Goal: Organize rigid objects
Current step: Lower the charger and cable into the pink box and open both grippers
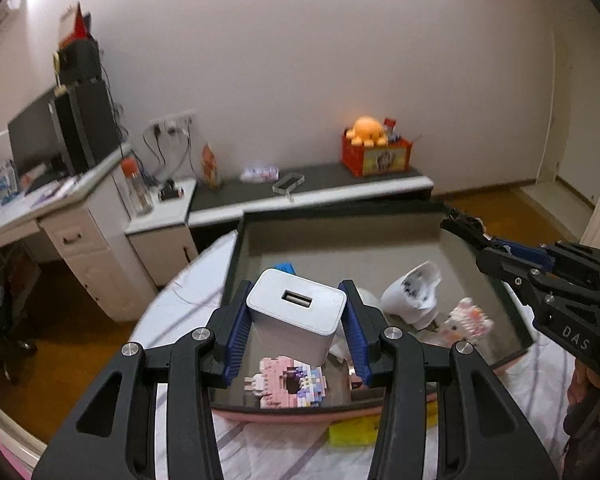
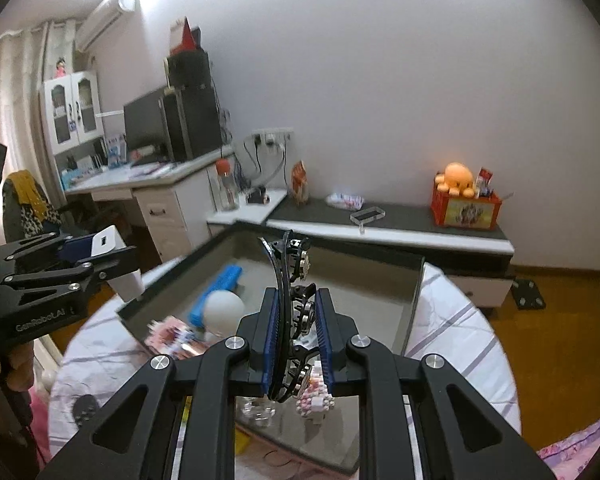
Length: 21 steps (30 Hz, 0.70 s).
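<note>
My left gripper (image 1: 295, 286) is shut on a white USB charger (image 1: 296, 320), port end facing up, above the near left part of a grey tray (image 1: 340, 213). In the tray lie a pink block model (image 1: 288, 380), a white-and-pink block kitten (image 1: 466, 322), a white crumpled piece (image 1: 412, 292) and a blue item (image 1: 286, 267). My right gripper (image 2: 297, 294) is shut on a black curved hair clip (image 2: 286, 264) with metal ornaments, over the tray (image 2: 416, 304). It enters the left wrist view as the right gripper (image 1: 496, 254).
The tray rests on a round table with a white striped cloth (image 2: 460, 328). A yellow object (image 1: 350, 432) lies at the tray's near edge. Behind stand a low bench (image 1: 320, 188) with a red box (image 1: 376, 156) and a desk (image 1: 40, 200) with a monitor.
</note>
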Available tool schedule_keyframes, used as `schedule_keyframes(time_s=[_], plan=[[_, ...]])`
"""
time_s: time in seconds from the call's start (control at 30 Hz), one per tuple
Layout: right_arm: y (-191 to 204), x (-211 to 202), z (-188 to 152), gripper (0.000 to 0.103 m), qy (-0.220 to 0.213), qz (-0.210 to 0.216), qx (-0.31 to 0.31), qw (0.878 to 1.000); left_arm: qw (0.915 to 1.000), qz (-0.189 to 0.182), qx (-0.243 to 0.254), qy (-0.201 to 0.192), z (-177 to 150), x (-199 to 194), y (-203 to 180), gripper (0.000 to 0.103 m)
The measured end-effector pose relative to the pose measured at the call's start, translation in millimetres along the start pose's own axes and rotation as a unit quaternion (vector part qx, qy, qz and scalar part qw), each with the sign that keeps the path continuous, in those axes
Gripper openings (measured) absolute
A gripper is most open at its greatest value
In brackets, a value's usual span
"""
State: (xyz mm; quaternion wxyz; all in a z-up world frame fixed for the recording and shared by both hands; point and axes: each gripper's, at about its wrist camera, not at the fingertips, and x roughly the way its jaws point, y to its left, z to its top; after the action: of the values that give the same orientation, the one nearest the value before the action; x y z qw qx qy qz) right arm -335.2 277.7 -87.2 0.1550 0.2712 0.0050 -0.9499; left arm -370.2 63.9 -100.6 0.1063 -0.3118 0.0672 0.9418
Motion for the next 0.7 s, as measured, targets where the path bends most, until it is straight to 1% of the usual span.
schedule_keyframes(time_s=[0.07,0.17,0.23,0.33,0.37,0.4,0.43,0.47,0.5,0.53,0.6,0.63,0.67,0.7], plan=[[-6,16,-4,0.018,0.019,-0.003,0.001,1.0,0.9998,-0.003,-0.005,0.019,-4,19,0,0.043],[-13,34,-12,0.018,0.041,-0.016,0.008,0.999,0.9993,-0.001,-0.007,0.037,-9,36,-2,0.043],[-18,42,-17,0.018,0.05,-0.023,0.014,0.998,0.9991,-0.002,-0.01,0.042,-11,41,-2,0.044],[-24,47,-20,0.019,0.053,-0.032,0.021,0.998,0.9988,0.011,-0.015,0.045,-12,43,-1,0.044],[-26,47,-20,0.019,0.051,-0.034,0.024,0.998,0.9989,0.014,-0.018,0.042,-11,42,1,0.046],[-27,47,-20,0.021,0.051,-0.037,0.026,0.998,0.999,0.013,-0.022,0.037,-10,38,2,0.054],[-28,47,-20,0.025,0.05,-0.038,0.029,0.998,0.9991,0.012,-0.025,0.033,-9,36,5,0.06],[-27,46,-18,0.037,0.048,-0.039,0.029,0.998,0.9991,0.014,-0.03,0.026,-8,31,7,0.069],[-27,45,-18,0.046,0.046,-0.04,0.03,0.998,0.9991,0.019,-0.035,0.018,-8,26,9,0.076],[-27,41,-18,0.049,0.042,-0.04,0.031,0.998,0.999,0.022,-0.037,0.013,-7,22,10,0.078],[-25,36,-16,0.05,0.035,-0.039,0.03,0.998,0.9988,0.026,-0.041,0.003,-7,9,13,0.088],[-23,33,-16,0.051,0.034,-0.037,0.03,0.998,0.9986,0.029,-0.043,-0.002,-8,2,15,0.09],[-20,28,-16,0.057,0.032,-0.035,0.031,0.998,0.9984,0.032,-0.046,-0.009,-10,-6,15,0.094],[-18,24,-15,0.068,0.027,-0.035,0.031,0.999,0.9983,0.032,-0.048,-0.013,-10,-13,17,0.094]])
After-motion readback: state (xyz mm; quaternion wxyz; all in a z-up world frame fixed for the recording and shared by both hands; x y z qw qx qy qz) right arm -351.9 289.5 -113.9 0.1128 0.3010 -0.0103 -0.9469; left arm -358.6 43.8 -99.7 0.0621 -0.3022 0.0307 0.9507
